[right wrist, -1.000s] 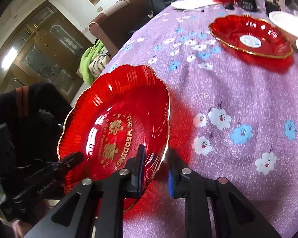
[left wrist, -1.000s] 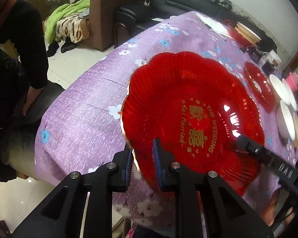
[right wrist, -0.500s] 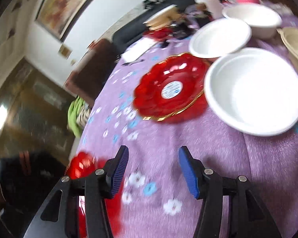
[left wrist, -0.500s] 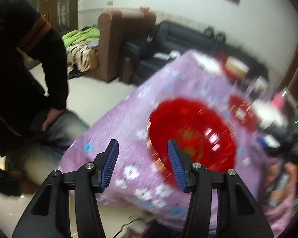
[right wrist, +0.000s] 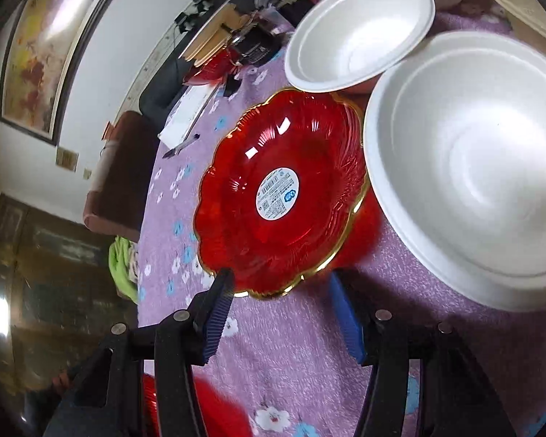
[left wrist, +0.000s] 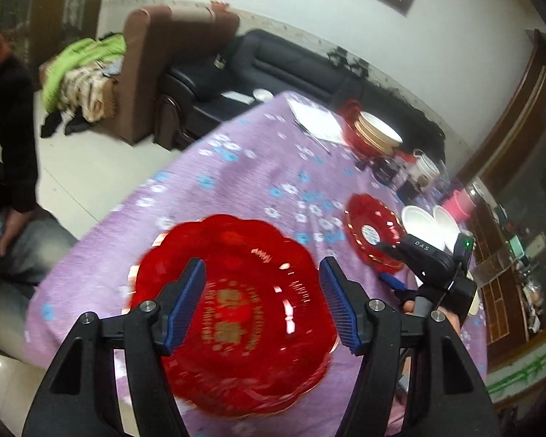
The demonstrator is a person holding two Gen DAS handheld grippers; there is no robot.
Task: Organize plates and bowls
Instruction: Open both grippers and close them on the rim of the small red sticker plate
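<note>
A large red scalloped plate with gold lettering (left wrist: 244,313) lies on the purple flowered tablecloth (left wrist: 236,167) near its front edge. My left gripper (left wrist: 260,302) is open and empty above it. A second red gold-rimmed plate with a white sticker (right wrist: 280,196) lies farther along the table; it also shows in the left wrist view (left wrist: 373,233). My right gripper (right wrist: 280,313) is open and empty just in front of this plate's near rim. Two white foam bowls (right wrist: 469,167) (right wrist: 360,32) sit right beside it.
A stack of red and tan dishes (left wrist: 375,134), white paper with a pen (left wrist: 316,123), jars and a pink container (left wrist: 462,204) stand at the table's far end. A seated person (left wrist: 7,145) is at the left. Sofas (left wrist: 273,69) stand behind.
Both grippers let go of the large red plate and opened. The left one pulled back above it. The right one swung over to the stickered red plate.
</note>
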